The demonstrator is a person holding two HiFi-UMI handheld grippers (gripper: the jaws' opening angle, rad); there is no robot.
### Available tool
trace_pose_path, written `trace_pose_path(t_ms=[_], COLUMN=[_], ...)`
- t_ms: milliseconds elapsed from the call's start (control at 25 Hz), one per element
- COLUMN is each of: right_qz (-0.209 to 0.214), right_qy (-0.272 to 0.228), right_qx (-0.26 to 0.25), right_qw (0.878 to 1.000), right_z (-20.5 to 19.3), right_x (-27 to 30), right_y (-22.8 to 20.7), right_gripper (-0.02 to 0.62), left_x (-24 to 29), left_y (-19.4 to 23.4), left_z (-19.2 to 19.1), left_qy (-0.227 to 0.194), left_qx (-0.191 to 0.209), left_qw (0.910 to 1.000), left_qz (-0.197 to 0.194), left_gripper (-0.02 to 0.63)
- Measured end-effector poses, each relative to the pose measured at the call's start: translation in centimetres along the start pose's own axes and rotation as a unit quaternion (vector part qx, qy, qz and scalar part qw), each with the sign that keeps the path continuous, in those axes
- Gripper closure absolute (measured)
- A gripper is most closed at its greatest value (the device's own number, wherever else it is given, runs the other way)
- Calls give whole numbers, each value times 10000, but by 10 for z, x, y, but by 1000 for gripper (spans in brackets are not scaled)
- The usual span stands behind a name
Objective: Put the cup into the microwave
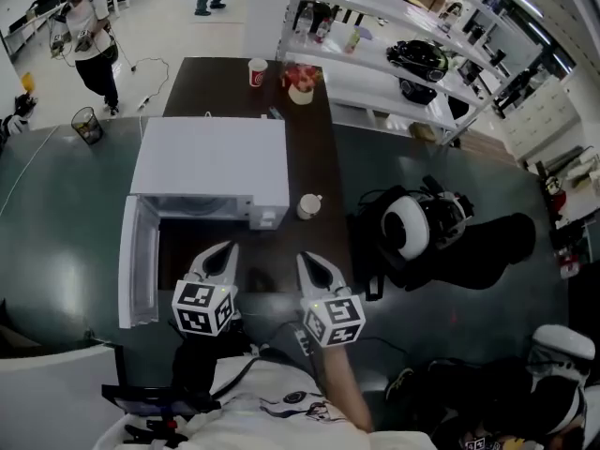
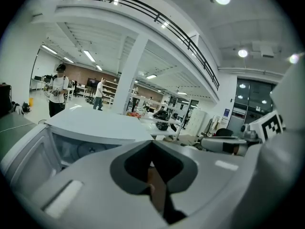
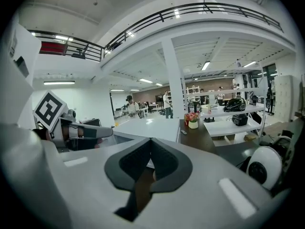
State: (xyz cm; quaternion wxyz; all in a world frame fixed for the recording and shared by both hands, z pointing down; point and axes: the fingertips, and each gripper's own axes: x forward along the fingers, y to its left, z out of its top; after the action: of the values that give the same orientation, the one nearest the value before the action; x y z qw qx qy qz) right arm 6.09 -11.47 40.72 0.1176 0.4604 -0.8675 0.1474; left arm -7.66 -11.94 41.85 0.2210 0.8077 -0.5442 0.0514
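A small white cup (image 1: 308, 206) stands on the dark table (image 1: 309, 148), just right of the white microwave (image 1: 211, 162). The microwave's door (image 1: 137, 262) hangs open toward the left, and its cavity faces me. Both grippers hover over the near end of the table in front of the microwave. My left gripper (image 1: 228, 248) points at the open cavity, jaws shut and empty. My right gripper (image 1: 304, 260) is shut and empty, a short way in front of the cup. In the left gripper view the microwave (image 2: 95, 125) fills the left behind the closed jaws.
A red paper cup (image 1: 257, 71) and a flower pot (image 1: 300, 84) stand at the table's far end. A white helmet-like device (image 1: 412, 223) lies to the right of the table. White shelving (image 1: 394, 50) runs along the back right. People (image 1: 89, 36) stand far left.
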Motion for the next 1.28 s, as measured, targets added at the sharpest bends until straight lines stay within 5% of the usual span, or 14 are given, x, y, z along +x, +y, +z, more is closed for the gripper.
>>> trace_pose_path(t_ms=[640, 1280], right_qz=[-125, -96], right_qy=[705, 1383], right_qx=[389, 725], right_qw=[9967, 9877], right_z=[-46, -122], right_x=[56, 95], right_y=[-45, -139], right_gripper=[594, 592], left_x=[67, 129], left_y=[37, 13], left_z=[-60, -164], left_qy=[1074, 2490], left_qx=[-146, -277], left_qw=[9940, 9681], left_qz=[115, 33], left_gripper=[606, 606])
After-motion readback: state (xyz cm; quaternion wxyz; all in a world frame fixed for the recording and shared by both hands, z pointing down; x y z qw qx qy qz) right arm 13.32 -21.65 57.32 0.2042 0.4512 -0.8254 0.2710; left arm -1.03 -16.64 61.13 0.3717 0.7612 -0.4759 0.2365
